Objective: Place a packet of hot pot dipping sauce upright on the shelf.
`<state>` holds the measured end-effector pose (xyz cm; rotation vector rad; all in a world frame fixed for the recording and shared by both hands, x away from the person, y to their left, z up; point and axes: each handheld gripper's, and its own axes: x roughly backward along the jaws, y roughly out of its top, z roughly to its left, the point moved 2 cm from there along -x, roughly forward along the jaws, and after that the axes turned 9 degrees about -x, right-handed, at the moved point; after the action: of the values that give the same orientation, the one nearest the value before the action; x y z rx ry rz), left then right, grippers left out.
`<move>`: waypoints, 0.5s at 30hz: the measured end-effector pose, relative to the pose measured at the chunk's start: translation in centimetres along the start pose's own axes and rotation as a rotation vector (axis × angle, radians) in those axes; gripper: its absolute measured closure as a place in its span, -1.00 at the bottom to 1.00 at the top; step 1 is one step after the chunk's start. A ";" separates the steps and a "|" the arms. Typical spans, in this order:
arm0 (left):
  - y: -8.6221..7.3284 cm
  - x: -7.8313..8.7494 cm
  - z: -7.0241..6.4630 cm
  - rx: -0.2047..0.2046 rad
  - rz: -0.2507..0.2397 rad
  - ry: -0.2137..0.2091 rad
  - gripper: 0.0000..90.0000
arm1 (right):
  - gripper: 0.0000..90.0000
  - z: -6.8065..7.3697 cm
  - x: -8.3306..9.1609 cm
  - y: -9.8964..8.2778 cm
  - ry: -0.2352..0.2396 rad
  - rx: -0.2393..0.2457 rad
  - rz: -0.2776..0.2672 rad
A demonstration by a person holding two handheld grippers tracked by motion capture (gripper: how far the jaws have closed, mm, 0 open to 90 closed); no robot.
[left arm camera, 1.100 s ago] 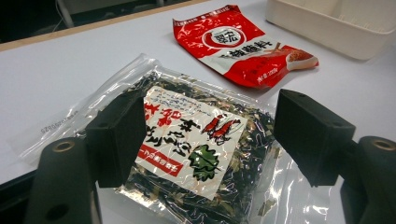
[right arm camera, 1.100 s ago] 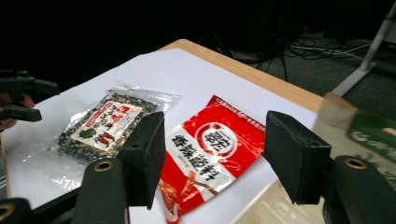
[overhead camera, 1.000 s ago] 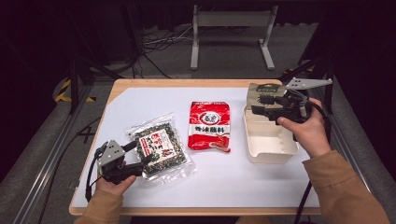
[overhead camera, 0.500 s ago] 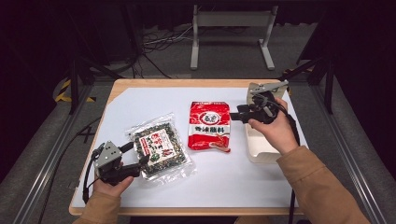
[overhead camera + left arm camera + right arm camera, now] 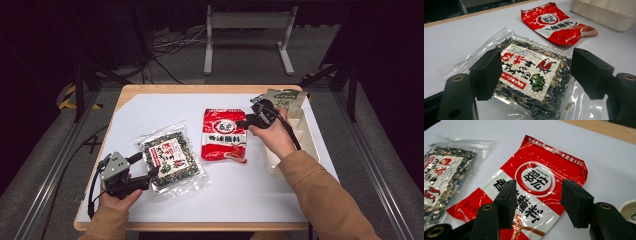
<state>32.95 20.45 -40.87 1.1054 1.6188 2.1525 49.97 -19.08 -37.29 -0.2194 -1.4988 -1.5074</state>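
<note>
Right gripper [image 5: 536, 202] hovering wide-jawed over red packet [image 5: 531, 195] mid-desk, jaws just closing slightly, nothing gripped.

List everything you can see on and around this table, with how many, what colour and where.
red packet: one, red and white with a round logo, flat at the table's middle, under the right tongs.
clear bag of dark dried bits: one, clear with a white and red label, at front left, between the left tongs' jaws.
tray: one, cream, along the right edge.
green pouch: one, green and beige, at the tray's far end.
table: one, white top with a wooden rim.
metal stand: one, grey, on the floor beyond the table.
left tongs: one, black, open, front left.
right tongs: one, black, open, above the red packet's right edge.
sleeves: two, tan, bottom.
</note>
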 end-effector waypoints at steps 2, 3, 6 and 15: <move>0.0 0.0 0.0 -0.001 0.001 0.000 -0.41 | 0.03 -0.1 -0.8 0.0 -0.022 -0.015 0.006; 0.0 0.0 0.0 0.001 0.001 -0.001 -0.41 | 0.01 -0.2 -1.1 -0.1 -0.034 -0.019 0.008; 0.0 0.1 0.0 0.002 -0.001 -0.001 -0.41 | -0.05 -0.7 -2.2 -0.1 -0.064 -0.044 0.024; -0.1 -0.1 -0.1 0.001 0.007 -0.005 -0.41 | -0.19 -1.1 -4.2 -0.6 -0.095 -0.080 0.080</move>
<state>32.94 20.39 -40.99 1.1167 1.6163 2.1519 52.27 -18.14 -40.92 -0.3989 -1.4874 -1.5128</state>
